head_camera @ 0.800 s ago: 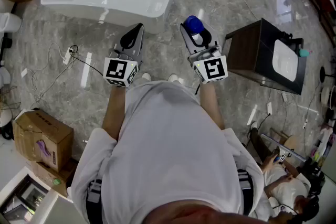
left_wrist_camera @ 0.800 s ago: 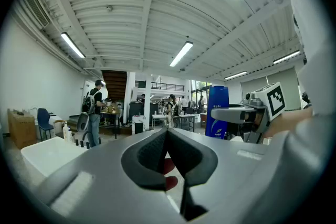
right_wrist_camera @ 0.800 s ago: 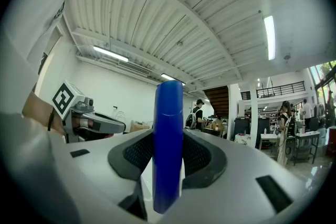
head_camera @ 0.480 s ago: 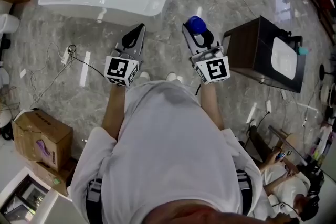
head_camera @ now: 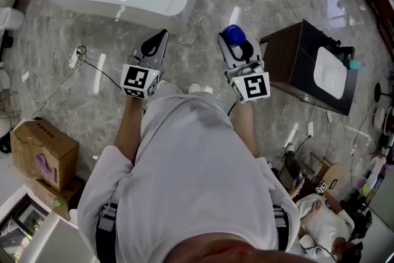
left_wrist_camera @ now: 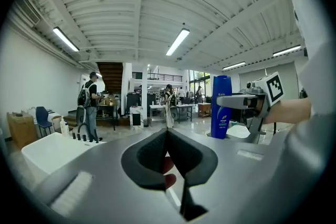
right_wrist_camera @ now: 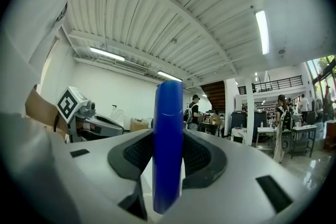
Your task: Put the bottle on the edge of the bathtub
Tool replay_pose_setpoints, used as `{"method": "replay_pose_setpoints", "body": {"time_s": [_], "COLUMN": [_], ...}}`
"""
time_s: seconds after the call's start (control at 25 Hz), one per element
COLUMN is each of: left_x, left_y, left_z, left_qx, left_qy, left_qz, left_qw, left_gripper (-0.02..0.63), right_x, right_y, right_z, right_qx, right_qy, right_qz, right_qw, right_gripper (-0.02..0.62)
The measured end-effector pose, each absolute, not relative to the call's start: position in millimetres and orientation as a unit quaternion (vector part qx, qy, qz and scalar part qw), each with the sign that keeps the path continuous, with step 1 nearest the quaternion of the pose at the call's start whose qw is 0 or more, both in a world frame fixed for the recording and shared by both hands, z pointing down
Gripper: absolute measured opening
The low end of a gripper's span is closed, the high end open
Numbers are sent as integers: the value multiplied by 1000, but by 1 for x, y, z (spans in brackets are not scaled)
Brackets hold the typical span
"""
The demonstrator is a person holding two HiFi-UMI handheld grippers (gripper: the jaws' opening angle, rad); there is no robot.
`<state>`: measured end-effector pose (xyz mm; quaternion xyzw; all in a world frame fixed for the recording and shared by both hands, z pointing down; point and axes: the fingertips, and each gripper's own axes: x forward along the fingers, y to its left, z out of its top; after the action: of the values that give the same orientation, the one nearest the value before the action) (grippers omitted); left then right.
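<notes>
The bottle [head_camera: 233,34] is blue and stands upright between the pads of my right gripper [head_camera: 234,41], which is shut on it above the marble floor. In the right gripper view the bottle [right_wrist_camera: 168,128] fills the gap between the jaws. My left gripper [head_camera: 160,36] hangs beside it to the left, its jaws shut to a point with nothing in them. The left gripper view shows the bottle [left_wrist_camera: 221,107] held off to the right. The white bathtub [head_camera: 178,9] lies ahead and to the left, its near edge a short way beyond the left gripper's tip.
A dark cabinet [head_camera: 289,61] with a white basin on top stands close to the right of the right gripper. A cable [head_camera: 80,57] trails over the floor at left. Cardboard boxes [head_camera: 38,154] sit at lower left. People stand in the hall behind.
The right gripper with the bottle has drifted slightly right and nearer the cabinet. The left gripper has barely moved. Both grips look the same.
</notes>
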<state>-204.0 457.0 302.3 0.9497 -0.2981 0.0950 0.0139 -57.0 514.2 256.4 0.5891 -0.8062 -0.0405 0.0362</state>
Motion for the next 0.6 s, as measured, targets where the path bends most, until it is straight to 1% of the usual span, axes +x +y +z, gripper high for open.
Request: {"method": "replay_pose_setpoints", "body": {"time_s": [0.4,0.6], "left_x": [-150,-124], "left_y": [450,420], "left_z": [305,310], "left_qx": [945,946], "left_qy": [-303,-302], "left_qz": [121,120], "left_qw": [-8,-15], "left_gripper": [-2,-2], "right_x": [-4,13], "right_y": [503,466], "right_z": [265,261], "right_qx": [576,567], "right_qy": [-817,-821], "right_qz": [-22,-47], "right_qw": [17,34], "right_gripper": [153,153]}}
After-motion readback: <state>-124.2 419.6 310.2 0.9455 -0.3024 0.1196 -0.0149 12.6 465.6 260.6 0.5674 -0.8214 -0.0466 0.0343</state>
